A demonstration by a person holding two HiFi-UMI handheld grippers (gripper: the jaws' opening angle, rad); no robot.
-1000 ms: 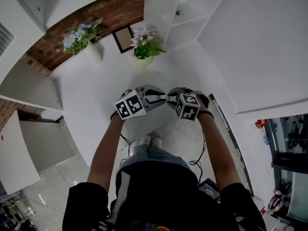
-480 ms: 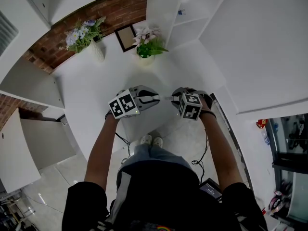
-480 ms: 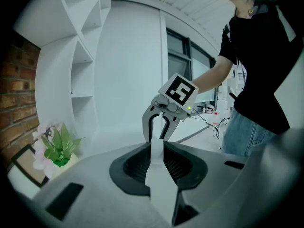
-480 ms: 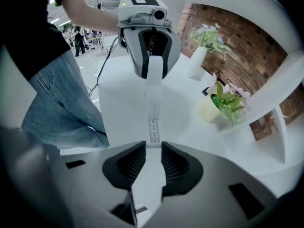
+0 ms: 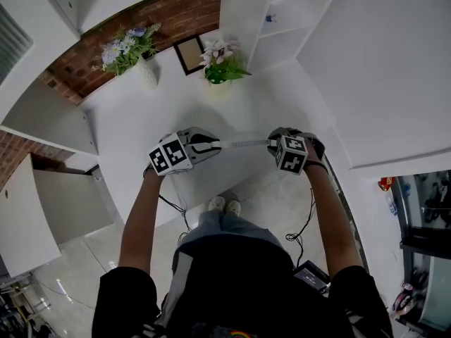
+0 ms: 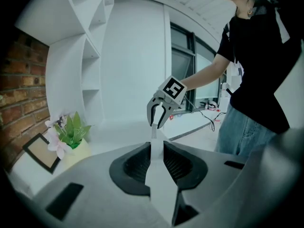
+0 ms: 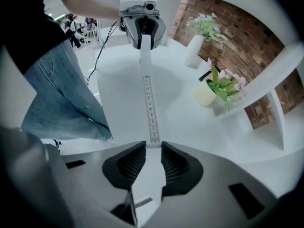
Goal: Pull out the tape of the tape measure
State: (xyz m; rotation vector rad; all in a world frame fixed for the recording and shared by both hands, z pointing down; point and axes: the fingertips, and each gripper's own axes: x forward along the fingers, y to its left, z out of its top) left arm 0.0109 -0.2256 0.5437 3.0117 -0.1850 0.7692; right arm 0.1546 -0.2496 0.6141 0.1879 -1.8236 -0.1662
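Since a second ago the two tools have drawn apart. They were then almost touching; now a bare length of tape (image 5: pixel 243 143) spans the gap between them.

The left tool (image 5: pixel 213 145) is clamped on the white tape measure case (image 7: pixel 145 41). The right tool (image 5: pixel 272 141) is closed on the tape's free end.

The tape's long axis runs straight from the left tool's jaws to the right tool's jaws. It is taut, its numbered face is up, and it hangs over the near part of the white bench (image 5: pixel 141 132).

Beyond the tools on the bench stand:
- a vase of pale flowers (image 5: pixel 134 48)
- a dark picture frame (image 5: pixel 189 53)
- a potted pink-flowered plant (image 5: pixel 222 65)

A brick wall (image 5: pixel 176 13) stands behind these, with white shelving (image 5: pixel 261 20) beside it. The person stands on a tiled floor (image 5: pixel 84 252).
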